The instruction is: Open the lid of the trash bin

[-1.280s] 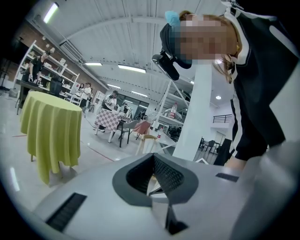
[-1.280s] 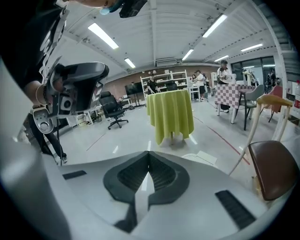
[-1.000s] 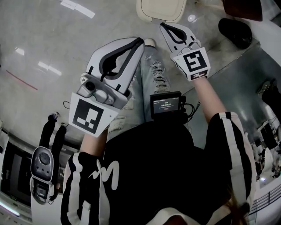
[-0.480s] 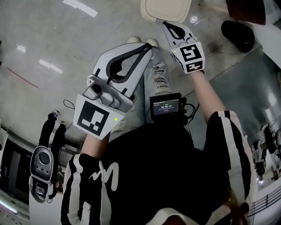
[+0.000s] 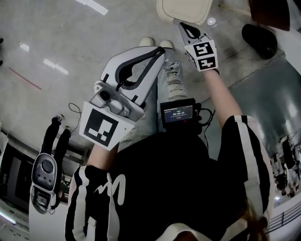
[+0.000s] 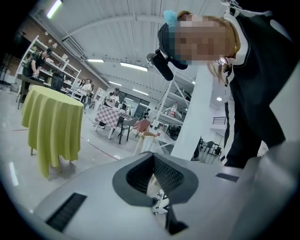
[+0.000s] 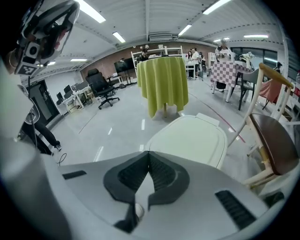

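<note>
Pointing at the near edge of the bin lid [image 5: 184, 8], the right gripper [image 5: 180, 24] has its jaws together, probably to lift the lid; the left gripper [image 5: 161, 49], also closed and empty, hangs aside.

Smooth, softly shiny cream plastic forms the trash bin lid [image 7: 192, 140] on a glossy grey floor [image 7: 108, 136], the right gripper [image 7: 149, 153] is matt pale plastic with ribbed black pads [image 7: 164, 176], and a limp yellow-green tablecloth [image 7: 164, 84] hangs at twelve o'clock.
</note>
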Action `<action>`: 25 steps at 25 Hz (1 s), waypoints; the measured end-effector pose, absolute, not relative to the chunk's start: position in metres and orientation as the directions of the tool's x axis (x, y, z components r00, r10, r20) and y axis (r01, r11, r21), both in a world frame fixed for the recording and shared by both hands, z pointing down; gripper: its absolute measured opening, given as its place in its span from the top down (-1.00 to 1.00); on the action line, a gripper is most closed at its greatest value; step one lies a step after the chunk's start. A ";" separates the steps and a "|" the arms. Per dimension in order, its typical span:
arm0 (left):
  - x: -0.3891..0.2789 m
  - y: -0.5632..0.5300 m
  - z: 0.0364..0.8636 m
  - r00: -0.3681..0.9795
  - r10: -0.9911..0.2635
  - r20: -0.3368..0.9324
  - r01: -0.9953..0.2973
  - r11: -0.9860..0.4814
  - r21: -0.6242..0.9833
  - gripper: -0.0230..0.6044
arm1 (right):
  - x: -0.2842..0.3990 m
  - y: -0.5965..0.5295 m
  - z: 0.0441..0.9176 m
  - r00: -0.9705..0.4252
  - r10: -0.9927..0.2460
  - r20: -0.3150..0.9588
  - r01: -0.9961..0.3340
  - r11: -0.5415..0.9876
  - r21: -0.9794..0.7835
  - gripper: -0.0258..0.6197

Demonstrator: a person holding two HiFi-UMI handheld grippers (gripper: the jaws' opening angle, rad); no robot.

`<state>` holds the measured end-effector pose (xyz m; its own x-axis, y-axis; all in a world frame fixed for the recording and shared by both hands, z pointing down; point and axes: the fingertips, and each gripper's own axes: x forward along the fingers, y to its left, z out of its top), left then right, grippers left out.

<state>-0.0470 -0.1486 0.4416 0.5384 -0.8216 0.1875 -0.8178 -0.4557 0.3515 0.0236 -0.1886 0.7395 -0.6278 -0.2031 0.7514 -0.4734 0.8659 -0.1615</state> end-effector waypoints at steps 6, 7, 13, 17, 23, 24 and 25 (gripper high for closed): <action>-0.047 -0.143 0.449 0.532 -0.823 0.197 -0.821 -0.445 0.358 0.90 | 0.027 -0.188 0.766 -0.585 -0.194 0.788 -0.509 0.844 -0.170 0.91; -0.047 -0.142 0.450 0.532 -0.823 0.198 -0.821 -0.444 0.360 0.90 | 0.028 -0.188 0.770 -0.574 -0.193 0.796 -0.516 0.840 -0.169 0.91; -0.047 -0.141 0.452 0.536 -0.821 0.198 -0.817 -0.445 0.368 0.90 | 0.035 -0.188 0.792 -0.512 -0.193 0.837 -0.547 0.824 -0.145 0.91; -0.046 -0.141 0.453 0.538 -0.818 0.201 -0.814 -0.443 0.375 0.90 | 0.035 -0.187 0.802 -0.485 -0.187 0.854 -0.560 0.817 -0.139 0.91; -0.047 -0.143 0.452 0.546 -0.812 0.206 -0.811 -0.451 0.372 0.90 | 0.039 -0.188 0.812 -0.452 -0.172 0.875 -0.556 0.821 -0.125 0.91; -0.047 -0.143 0.452 0.544 -0.813 0.206 -0.812 -0.449 0.373 0.90 | 0.039 -0.188 0.814 -0.448 -0.169 0.878 -0.553 0.824 -0.124 0.91; -0.046 -0.142 0.452 0.544 -0.813 0.205 -0.812 -0.449 0.374 0.90 | 0.040 -0.187 0.815 -0.446 -0.167 0.879 -0.550 0.826 -0.122 0.91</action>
<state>-0.0463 -0.1423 0.4519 0.5444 -0.8134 0.2051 -0.8115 -0.4487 0.3742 0.0402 -0.1865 0.8154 -0.4461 -0.1669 0.8793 -0.5497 0.8264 -0.1220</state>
